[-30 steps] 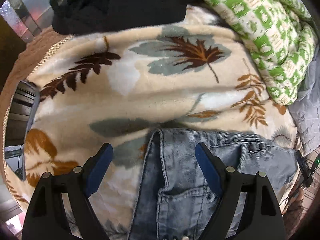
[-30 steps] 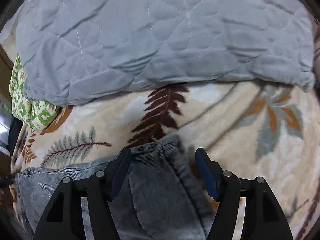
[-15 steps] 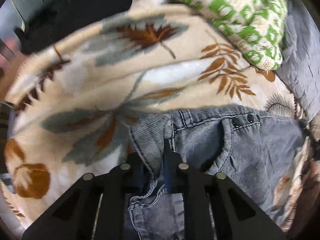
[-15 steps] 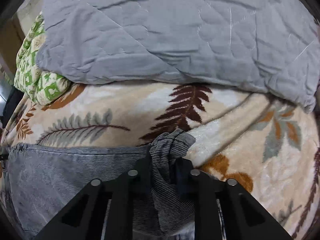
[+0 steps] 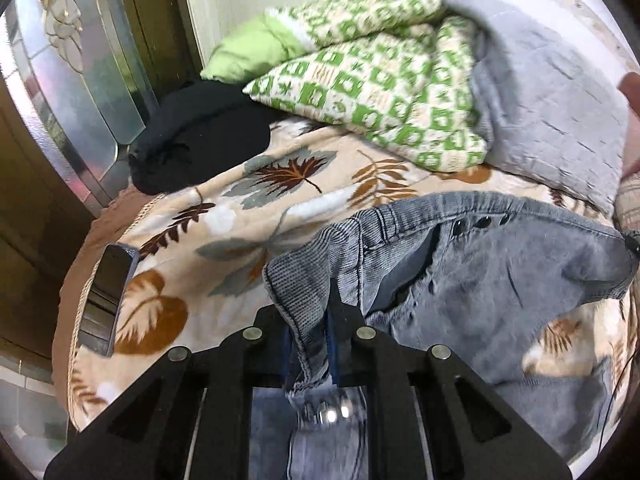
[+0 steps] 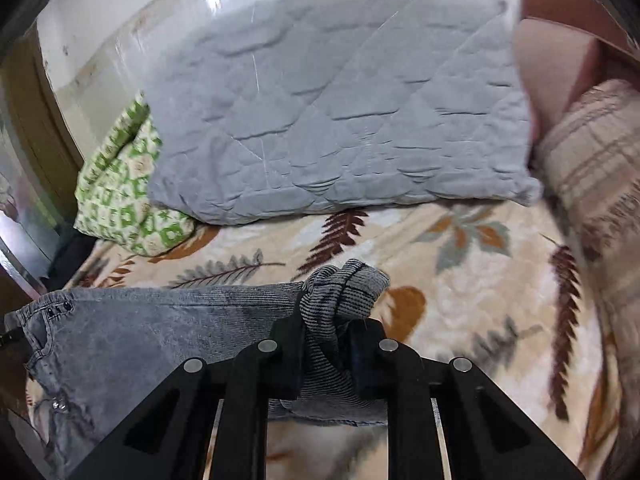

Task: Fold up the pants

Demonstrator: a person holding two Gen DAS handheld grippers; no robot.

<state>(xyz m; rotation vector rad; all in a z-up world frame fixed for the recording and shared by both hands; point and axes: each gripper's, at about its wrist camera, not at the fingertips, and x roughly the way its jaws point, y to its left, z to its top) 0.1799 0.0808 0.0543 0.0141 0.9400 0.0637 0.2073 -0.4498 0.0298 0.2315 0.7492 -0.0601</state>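
Observation:
Grey-blue denim pants (image 5: 500, 276) hang lifted above a leaf-patterned beige blanket (image 5: 280, 184). My left gripper (image 5: 310, 344) is shut on the left end of the waistband, fabric bunched between its jaws. My right gripper (image 6: 326, 344) is shut on the other waistband corner (image 6: 344, 292), bunched above the jaws. In the right wrist view the pants (image 6: 152, 328) stretch away to the left, snaps showing at the fly. The legs are hidden below both grippers.
A green-and-white patterned quilt (image 5: 380, 80) and a grey quilted cover (image 6: 340, 120) lie at the back. Black clothing (image 5: 200, 136) sits at the back left. A phone (image 5: 108, 280) lies at the blanket's left edge. A plaid cushion (image 6: 596, 168) is at the right.
Both grippers went from open over the waistband to shut on its two corners. They have since lifted the waistband off the blanket, and both views have tilted up toward the wall.

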